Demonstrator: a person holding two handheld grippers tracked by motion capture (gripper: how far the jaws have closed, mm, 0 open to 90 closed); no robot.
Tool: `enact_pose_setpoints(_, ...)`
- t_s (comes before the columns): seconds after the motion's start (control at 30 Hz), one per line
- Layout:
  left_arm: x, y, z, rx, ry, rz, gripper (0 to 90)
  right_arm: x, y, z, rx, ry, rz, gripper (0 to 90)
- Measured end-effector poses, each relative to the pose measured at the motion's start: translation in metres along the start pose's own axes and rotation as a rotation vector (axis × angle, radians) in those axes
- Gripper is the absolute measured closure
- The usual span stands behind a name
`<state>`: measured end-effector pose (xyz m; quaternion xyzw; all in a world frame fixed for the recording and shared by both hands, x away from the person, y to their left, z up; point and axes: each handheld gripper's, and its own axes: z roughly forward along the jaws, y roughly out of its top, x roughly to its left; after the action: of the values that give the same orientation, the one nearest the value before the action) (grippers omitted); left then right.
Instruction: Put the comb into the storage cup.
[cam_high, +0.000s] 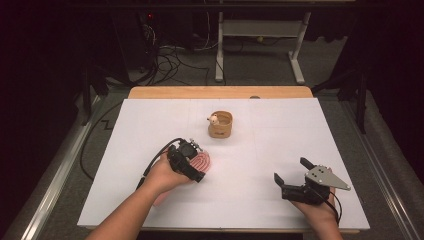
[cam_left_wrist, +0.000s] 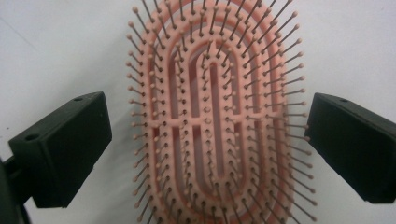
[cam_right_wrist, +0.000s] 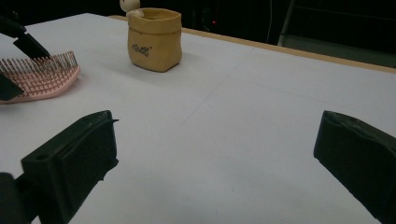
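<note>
Left of centre in the high view, the left gripper hangs over the pink brush, its jaws wide on either side of the bristled head, not touching it. The brush lies flat on the bench. At lower right, the right gripper is wide open, empty. A tan pot stands above centre.

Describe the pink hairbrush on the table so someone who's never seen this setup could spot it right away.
Start at the white table. On its near left part, under the left gripper, lies the pink hairbrush, bristles up, between that gripper's open jaws. It is flat, oval and slotted, with dark ball-tipped pins, unlike the upright tan pouch farther back.
</note>
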<state>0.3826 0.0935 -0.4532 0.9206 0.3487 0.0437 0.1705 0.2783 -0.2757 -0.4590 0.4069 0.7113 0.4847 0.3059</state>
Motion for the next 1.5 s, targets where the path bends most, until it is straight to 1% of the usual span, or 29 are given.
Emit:
enact_pose_setpoints(0.1, 0.000, 0.001, 0.004, 0.024, 0.011, -0.001, 1.7, 0.000, 0.000, 0.000, 0.000, 0.000, 0.001, 0.4)
enact_pose_setpoints(0.17, 0.000, 0.001, 0.007, 0.040, 0.010, -0.003, 2.0, 0.000, 0.000, 0.000, 0.000, -0.001, -0.002, 0.3)
enact_pose_setpoints(0.3, 0.003, 0.002, 0.007, 0.049, -0.006, -0.017, 1.9, 0.000, 0.000, 0.001, 0.005, -0.002, -0.004, 0.4)
enact_pose_setpoints(0.63, 0.004, 0.004, 0.009, 0.068, -0.022, -0.013, 1.8, 0.001, 0.000, 0.001, 0.004, 0.000, -0.008, 0.3)
enact_pose_setpoints(0.87, 0.005, 0.011, 0.010, 0.121, -0.028, -0.022, 1.5, 0.001, 0.000, 0.001, 0.003, 0.002, -0.011, 0.3)
enact_pose_setpoints(1.03, 0.004, 0.012, 0.010, 0.124, -0.021, -0.020, 0.7, 0.001, 0.000, 0.001, 0.007, 0.002, -0.008, 0.4)
enact_pose_setpoints(1.13, 0.005, 0.013, 0.011, 0.129, -0.026, -0.020, 0.7, 0.002, 0.000, 0.002, 0.008, 0.003, -0.010, 0.4)
enact_pose_setpoints(1.3, 0.004, 0.019, 0.010, 0.185, -0.022, -0.024, 1.8, 0.002, 0.000, 0.002, 0.012, 0.002, -0.011, 0.4)
enact_pose_setpoints(1.4, 0.005, 0.021, 0.009, 0.201, -0.023, -0.026, 3.1, 0.001, 0.000, 0.002, 0.010, 0.001, -0.009, 0.3)
enact_pose_setpoints(1.5, 0.006, 0.022, 0.007, 0.210, -0.024, -0.020, 6.9, 0.001, -0.001, 0.001, 0.011, 0.002, -0.008, 0.4)
